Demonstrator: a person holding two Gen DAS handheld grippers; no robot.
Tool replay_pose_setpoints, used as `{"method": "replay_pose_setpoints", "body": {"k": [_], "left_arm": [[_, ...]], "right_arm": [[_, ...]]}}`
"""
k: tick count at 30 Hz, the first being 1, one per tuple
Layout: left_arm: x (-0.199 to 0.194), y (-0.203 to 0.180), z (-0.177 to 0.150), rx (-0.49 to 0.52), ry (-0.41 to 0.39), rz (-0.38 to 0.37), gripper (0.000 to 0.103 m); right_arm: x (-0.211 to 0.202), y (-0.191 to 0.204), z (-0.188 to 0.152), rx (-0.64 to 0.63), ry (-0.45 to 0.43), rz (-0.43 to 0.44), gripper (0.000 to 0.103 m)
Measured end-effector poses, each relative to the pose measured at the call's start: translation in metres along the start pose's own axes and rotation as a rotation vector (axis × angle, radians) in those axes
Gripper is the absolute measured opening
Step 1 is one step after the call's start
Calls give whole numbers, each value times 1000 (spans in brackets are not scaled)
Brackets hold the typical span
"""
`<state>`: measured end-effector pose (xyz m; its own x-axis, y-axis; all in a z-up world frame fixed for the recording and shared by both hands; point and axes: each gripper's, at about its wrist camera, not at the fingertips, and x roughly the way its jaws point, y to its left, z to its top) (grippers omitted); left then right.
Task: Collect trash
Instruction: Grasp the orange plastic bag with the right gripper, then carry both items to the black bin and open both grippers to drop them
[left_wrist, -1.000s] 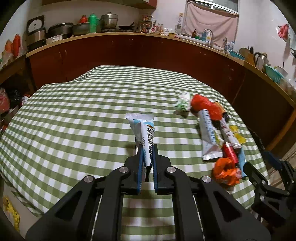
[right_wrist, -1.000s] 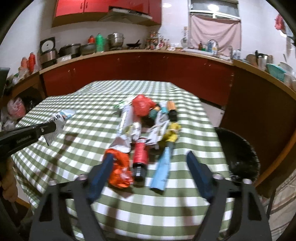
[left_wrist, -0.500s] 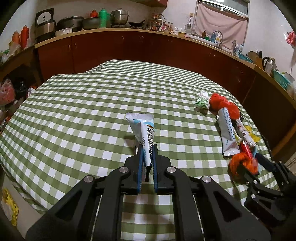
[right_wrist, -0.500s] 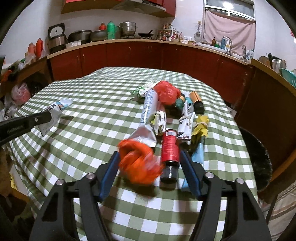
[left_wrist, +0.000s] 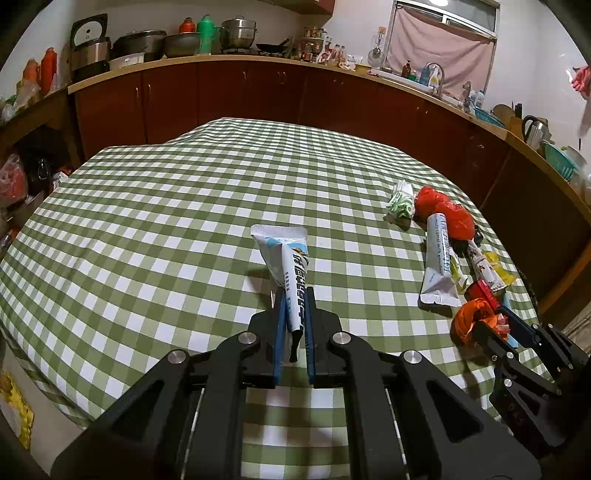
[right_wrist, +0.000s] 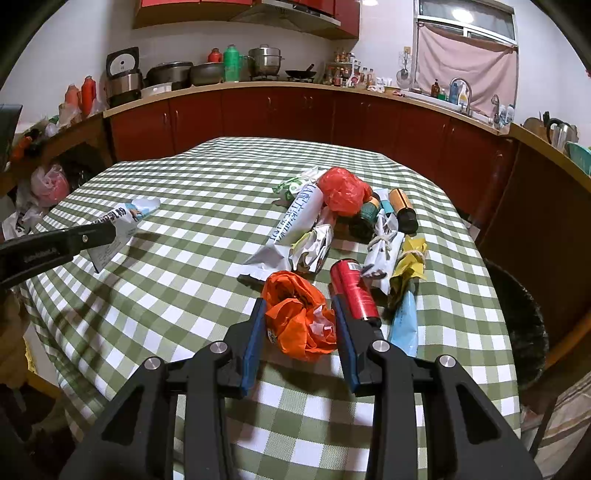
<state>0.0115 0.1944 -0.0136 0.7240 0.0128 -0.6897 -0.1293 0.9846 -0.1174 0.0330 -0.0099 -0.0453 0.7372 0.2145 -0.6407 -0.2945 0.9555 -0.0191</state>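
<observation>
- Setting: a kitchen with dark red cabinets (right_wrist: 277, 118); a table (left_wrist: 166, 221) under a green-and-white checked cloth fills the foreground.
- Left gripper (left_wrist: 294, 314): fingers pressed onto the lower end of a white-and-blue tube (left_wrist: 288, 258), which stands up and forward from the jaws, above the cloth; in the right wrist view the same tube (right_wrist: 122, 221) is held at the table's left edge.
- Right gripper (right_wrist: 300, 332): fingers partly spread, one on each side of a crumpled orange bag (right_wrist: 299, 317) lying on the cloth; whether the pads touch it cannot be told.
- Just right of the bag: a red can (right_wrist: 352, 291) and a light-blue packet (right_wrist: 404, 321).
- Farther out: a pile of trash with a long white pouch (right_wrist: 291, 225), a red bag (right_wrist: 341, 190) and a yellow wrapper (right_wrist: 410, 258).
- Right of the table, below its edge: a dark bin (right_wrist: 517, 317).
</observation>
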Motion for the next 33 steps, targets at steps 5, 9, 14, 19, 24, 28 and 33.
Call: {"method": "replay_pose_setpoints", "body": {"k": [5, 9, 14, 19, 24, 28, 33], "left_arm": [[3, -3, 0, 2, 4, 0, 9], [4, -2, 0, 1, 4, 3, 9], [8, 3, 0, -8, 8, 3, 9], [11, 5, -1, -14, 13, -5, 9], [11, 3, -1, -11, 11, -14, 9], [8, -5, 0, 0, 7, -28, 9], [-1, -29, 5, 31, -19, -66, 9]], "right_arm": [[0, -4, -1, 18, 6, 14, 44], [5, -6, -2, 25, 24, 12, 55], [12, -2, -4, 13, 51, 13, 58], [16, -1, -6, 19, 66, 9, 42], [13, -2, -6, 20, 54, 13, 41], [4, -4, -3, 18, 32, 22, 41], [-11, -19, 4, 49, -13, 12, 41]]}}
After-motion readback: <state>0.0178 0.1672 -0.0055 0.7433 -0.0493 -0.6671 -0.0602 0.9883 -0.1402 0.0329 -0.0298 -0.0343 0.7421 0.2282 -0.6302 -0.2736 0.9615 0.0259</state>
